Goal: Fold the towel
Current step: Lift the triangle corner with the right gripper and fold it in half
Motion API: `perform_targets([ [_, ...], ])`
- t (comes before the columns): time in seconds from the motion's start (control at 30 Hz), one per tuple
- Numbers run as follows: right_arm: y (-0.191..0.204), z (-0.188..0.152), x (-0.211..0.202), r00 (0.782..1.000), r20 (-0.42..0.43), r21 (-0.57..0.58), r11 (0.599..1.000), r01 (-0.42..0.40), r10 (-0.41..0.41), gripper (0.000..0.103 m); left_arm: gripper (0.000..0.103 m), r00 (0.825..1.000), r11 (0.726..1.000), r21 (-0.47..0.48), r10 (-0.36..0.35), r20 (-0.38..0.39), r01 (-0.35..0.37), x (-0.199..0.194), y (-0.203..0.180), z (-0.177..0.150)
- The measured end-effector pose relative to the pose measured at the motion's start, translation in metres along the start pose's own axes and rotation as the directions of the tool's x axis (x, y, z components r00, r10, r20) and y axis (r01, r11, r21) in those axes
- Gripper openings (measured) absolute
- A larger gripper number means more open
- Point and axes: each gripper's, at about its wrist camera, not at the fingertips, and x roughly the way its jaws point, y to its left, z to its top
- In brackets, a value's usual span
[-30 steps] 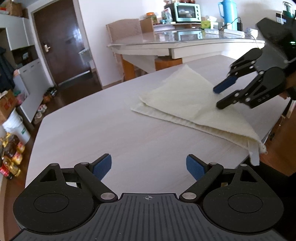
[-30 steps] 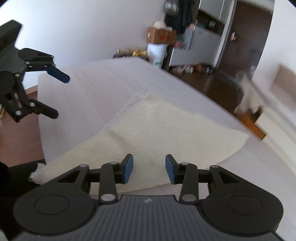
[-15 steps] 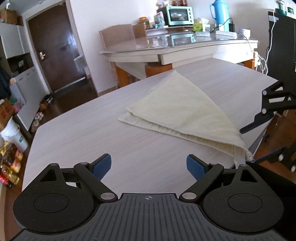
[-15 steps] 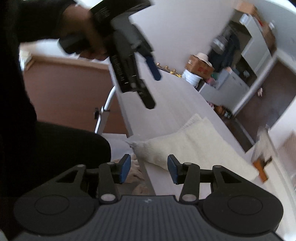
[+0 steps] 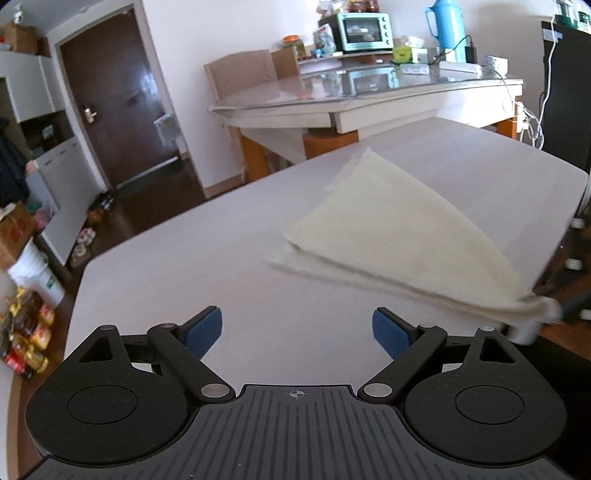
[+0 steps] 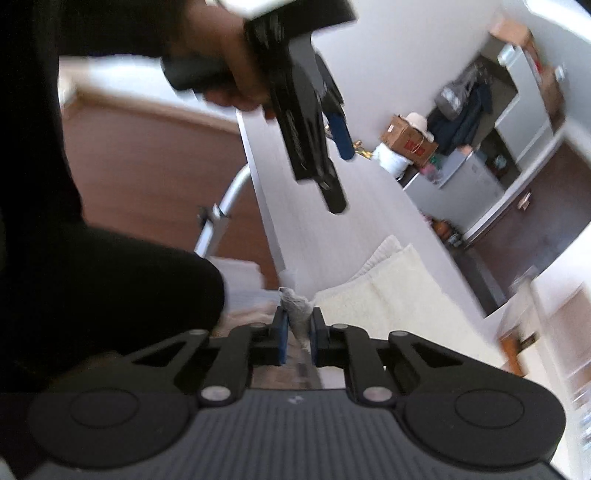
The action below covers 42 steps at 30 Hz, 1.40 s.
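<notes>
A cream towel [image 5: 391, 236], folded into a rough triangle, lies on the pale wooden table [image 5: 207, 266], its near corner hanging over the table's right edge. My left gripper [image 5: 297, 332] is open and empty above the bare table, left of the towel. My right gripper [image 6: 297, 338] is shut on the towel's hanging corner [image 6: 295, 306] at the table edge. The towel [image 6: 388, 295] stretches away from it over the table. The left gripper [image 6: 332, 166] shows from the side in the right wrist view, held above the table.
A glass-topped table [image 5: 369, 92] with a teal oven [image 5: 364, 31] and a blue jug [image 5: 445, 29] stands behind. A chair [image 5: 242, 77] and a dark door [image 5: 122, 96] are at the back left. Bottles [image 5: 22, 332] and a bucket [image 5: 35, 273] sit on the floor.
My right gripper has dropped from above the towel to the table edge and closed on the towel's hanging corner. My left gripper stayed open and drew back to the left.
</notes>
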Motion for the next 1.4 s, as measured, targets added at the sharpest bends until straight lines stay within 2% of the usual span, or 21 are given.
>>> perform_targets([
  [0.13, -0.009, 0.006, -0.029, 0.996, 0.021, 0.061, 0.994, -0.086, 0.085, 0.013, 0.093, 1.0, 0.998, 0.064, -0.026, 0.008, 0.026, 0.028, 0.01, 0.02],
  [0.23, -0.012, 0.007, -0.038, 0.994, 0.017, 0.08, 0.991, -0.11, 0.109, 0.013, 0.093, 0.998, 0.992, 0.11, -0.055, -0.015, 0.056, 0.05, 0.011, 0.027],
  [0.47, -0.025, 0.013, -0.047, 0.99, 0.002, 0.09, 0.986, -0.138, 0.138, 0.013, 0.093, 0.994, 0.978, 0.188, -0.082, -0.07, 0.094, 0.059, 0.012, 0.023],
  [0.6, -0.045, 0.02, -0.056, 0.99, 0.049, 0.106, 0.985, -0.135, 0.13, 0.013, 0.093, 0.989, 0.974, 0.186, -0.11, -0.103, 0.127, 0.058, 0.016, 0.019],
  [0.67, -0.07, 0.022, -0.06, 0.99, 0.09, 0.128, 0.985, -0.115, 0.104, 0.013, 0.093, 0.986, 0.972, 0.188, -0.12, -0.113, 0.14, 0.058, 0.018, 0.018],
  [0.77, -0.105, 0.021, -0.061, 0.99, 0.128, 0.167, 0.982, -0.083, 0.062, 0.012, 0.094, 0.985, 0.97, 0.19, -0.132, -0.114, 0.152, 0.06, 0.02, 0.019],
  [0.83, -0.123, 0.017, -0.06, 0.989, 0.14, 0.201, 0.977, -0.067, 0.039, 0.012, 0.092, 0.989, 0.978, 0.157, -0.124, -0.085, 0.136, 0.057, 0.029, 0.022],
  [0.93, -0.173, 0.006, -0.049, 0.986, 0.164, 0.31, 0.949, -0.046, -0.006, 0.012, 0.092, 0.998, 0.994, 0.083, -0.065, -0.013, 0.066, 0.046, 0.046, 0.027],
  [1.07, -0.215, -0.011, -0.027, 0.988, 0.151, 0.424, 0.905, -0.041, -0.026, 0.012, 0.092, 0.999, 0.998, 0.064, 0.004, 0.038, -0.007, 0.036, 0.054, 0.029],
  [1.2, -0.259, -0.045, 0.017, 0.995, 0.092, 0.548, 0.836, -0.01, -0.048, 0.012, 0.092, 0.998, 0.998, 0.064, -0.016, 0.06, 0.012, 0.035, 0.046, 0.027],
  [1.4, -0.283, -0.086, 0.07, 0.999, 0.022, 0.634, 0.774, 0.011, -0.033, 0.012, 0.092, 0.995, 0.993, 0.089, -0.086, 0.043, 0.082, 0.045, 0.022, 0.023],
])
